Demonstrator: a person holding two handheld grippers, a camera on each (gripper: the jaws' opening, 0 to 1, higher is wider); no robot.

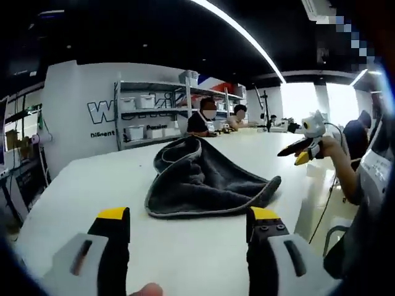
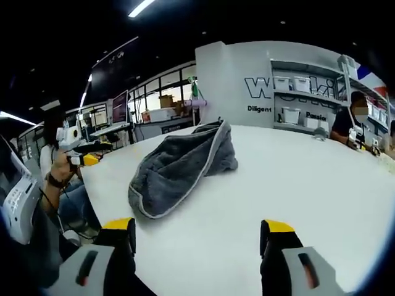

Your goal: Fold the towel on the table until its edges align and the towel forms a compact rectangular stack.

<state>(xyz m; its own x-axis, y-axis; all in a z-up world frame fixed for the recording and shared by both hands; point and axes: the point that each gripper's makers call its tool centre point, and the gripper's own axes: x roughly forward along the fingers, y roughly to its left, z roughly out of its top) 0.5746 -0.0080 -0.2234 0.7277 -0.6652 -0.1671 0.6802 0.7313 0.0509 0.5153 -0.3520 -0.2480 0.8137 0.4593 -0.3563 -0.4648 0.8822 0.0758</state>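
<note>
In your left gripper view, going left to right, you have a white wall with large lettering, then grey shelving stacked with white bins, then two seated people at the far end of the table. The dark grey towel lies crumpled on the white table, pale piping along its edge, bunched up at the back and spread flatter toward you. Farther right, your right gripper hangs above the table's right edge, yellow-tipped, held in your hand; from here you cannot tell how wide its jaws stand.

Your right gripper view gives you the other side: at the far left your left gripper is held up in your hand off the table's left edge, with desks and monitors behind it, which the left gripper view does not offer. Then the towel, heaped in a long mound near the left edge of the table, then the same lettered wall and shelving, and a seated person at the right.

Each view's own jaws rise at the bottom with yellow tips spread wide apart, gripping nothing and touching nothing; the towel lies beyond both pairs, apart from them
</note>
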